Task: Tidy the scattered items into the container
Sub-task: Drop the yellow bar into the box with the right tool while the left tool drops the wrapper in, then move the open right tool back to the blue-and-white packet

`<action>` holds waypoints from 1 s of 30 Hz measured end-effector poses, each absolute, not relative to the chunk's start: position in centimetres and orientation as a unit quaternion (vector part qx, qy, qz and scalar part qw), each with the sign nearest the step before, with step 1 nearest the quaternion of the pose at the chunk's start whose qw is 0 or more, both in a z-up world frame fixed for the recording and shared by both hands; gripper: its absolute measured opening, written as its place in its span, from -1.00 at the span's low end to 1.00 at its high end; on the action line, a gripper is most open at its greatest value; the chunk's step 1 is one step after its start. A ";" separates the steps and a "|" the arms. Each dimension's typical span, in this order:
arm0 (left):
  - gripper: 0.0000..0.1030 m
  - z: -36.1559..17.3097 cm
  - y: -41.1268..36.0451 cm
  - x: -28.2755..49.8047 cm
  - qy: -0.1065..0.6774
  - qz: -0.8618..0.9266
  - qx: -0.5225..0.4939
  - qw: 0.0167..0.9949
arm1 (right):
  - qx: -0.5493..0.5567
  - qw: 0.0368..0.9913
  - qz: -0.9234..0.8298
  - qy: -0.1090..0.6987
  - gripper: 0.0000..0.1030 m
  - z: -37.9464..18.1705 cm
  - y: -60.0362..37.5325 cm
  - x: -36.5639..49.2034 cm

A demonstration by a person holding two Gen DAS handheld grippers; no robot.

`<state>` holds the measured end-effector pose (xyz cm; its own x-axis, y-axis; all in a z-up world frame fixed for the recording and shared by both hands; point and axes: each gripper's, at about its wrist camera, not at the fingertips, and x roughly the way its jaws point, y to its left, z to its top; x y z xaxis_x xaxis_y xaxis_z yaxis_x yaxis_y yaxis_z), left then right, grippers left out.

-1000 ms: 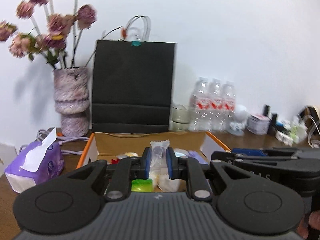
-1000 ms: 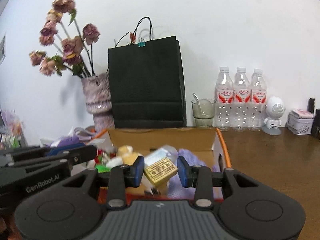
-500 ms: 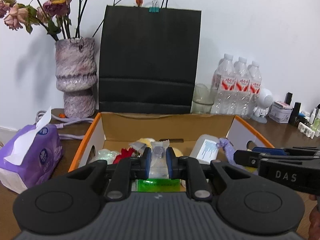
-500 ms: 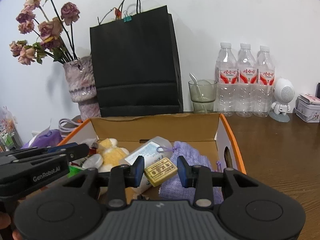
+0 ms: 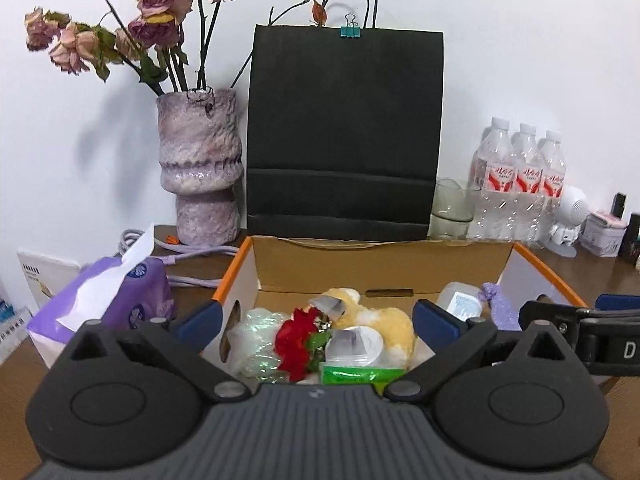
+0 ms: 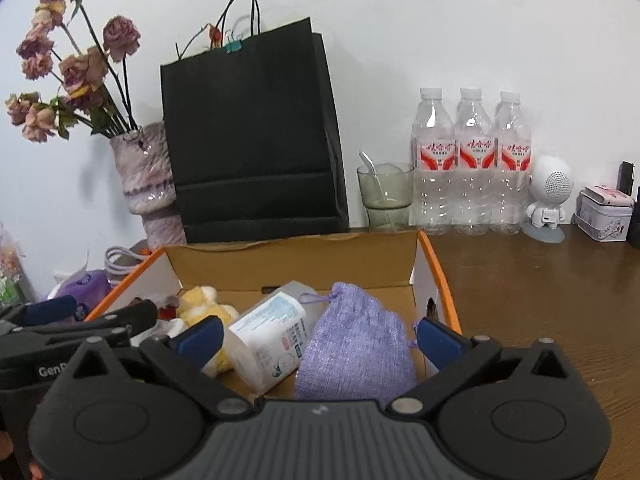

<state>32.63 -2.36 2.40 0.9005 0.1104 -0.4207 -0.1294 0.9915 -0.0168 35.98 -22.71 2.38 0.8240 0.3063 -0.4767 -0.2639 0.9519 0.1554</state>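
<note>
Cardboard forms the open container (image 5: 384, 268), which stands toward the back edge of the desk (image 6: 540, 292) holding light, soft goods: a lilac cloth pouch (image 6: 356, 344), a yellow plush toy (image 5: 380, 316) and a stiffer plastic bottle (image 6: 268, 336), judged best taken across its body. Both the left gripper (image 5: 316, 320) and right gripper (image 6: 316, 336) are spread wide and empty over it. Compared with the earlier frames, the jaws have just been opening, and the sachet and the small yellow block once pinched are no longer seen between them.
</note>
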 end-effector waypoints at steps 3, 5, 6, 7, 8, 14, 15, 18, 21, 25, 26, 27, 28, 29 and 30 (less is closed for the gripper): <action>1.00 2.3 -2.7 32.7 0.216 0.060 -0.018 0.974 | 0.038 0.955 0.143 0.256 1.00 2.4 -22.8 36.1; 1.00 2.3 -2.8 32.7 0.217 0.060 -0.017 0.974 | 0.038 0.955 0.140 0.257 1.00 2.4 -22.9 36.1; 1.00 2.3 -2.8 32.7 0.218 0.060 -0.018 0.974 | 0.039 0.955 0.140 0.257 1.00 2.4 -23.0 36.1; 1.00 2.3 -2.8 32.7 0.218 0.060 -0.018 0.974 | 0.040 0.955 0.140 0.257 1.00 2.4 -23.0 36.1; 1.00 2.3 -2.8 32.7 0.218 0.060 -0.018 0.974 | 0.040 0.955 0.139 0.257 1.00 2.4 -23.1 36.1; 1.00 2.3 -2.6 32.6 0.218 0.060 -0.019 0.974 | 0.038 0.956 0.138 0.257 1.00 2.4 -23.0 36.0; 1.00 2.3 -2.6 32.6 0.218 0.060 -0.018 0.974 | 0.037 0.956 0.138 0.257 1.00 2.4 -23.0 36.0; 1.00 2.2 -2.6 32.7 0.220 0.059 -0.018 0.974 | 0.037 0.956 0.137 0.258 1.00 2.4 -22.9 36.0; 1.00 2.2 -2.7 32.7 0.221 0.059 -0.018 0.973 | 0.036 0.956 0.137 0.258 1.00 2.5 -22.9 36.0; 1.00 2.6 -2.7 32.3 0.216 0.058 -0.022 0.974 | 0.035 0.956 0.138 0.257 1.00 2.5 -22.9 36.0; 1.00 2.8 -2.7 32.1 0.214 0.058 -0.023 0.975 | 0.033 0.956 0.138 0.257 1.00 2.6 -22.9 35.9; 1.00 2.9 -2.7 31.9 0.212 0.058 -0.024 0.975 | 0.031 0.956 0.138 0.255 1.00 2.7 -22.9 35.8; 1.00 3.1 -2.7 31.5 0.209 0.057 -0.026 0.976 | 0.029 0.957 0.138 0.253 1.00 2.8 -22.9 35.6; 1.00 3.3 -2.7 31.1 0.207 0.055 -0.027 0.977 | 0.027 0.958 0.139 0.249 1.00 3.0 -22.9 35.3; 1.00 3.5 -2.7 30.6 0.205 0.053 -0.027 0.977 | 0.024 0.959 0.140 0.246 1.00 3.2 -23.0 34.9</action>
<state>30.64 -2.70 3.46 0.9105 0.0915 -0.4032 -0.1138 0.9930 -0.0316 34.93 -22.98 3.25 0.8401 0.2807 -0.4641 -0.2570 0.9595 0.1150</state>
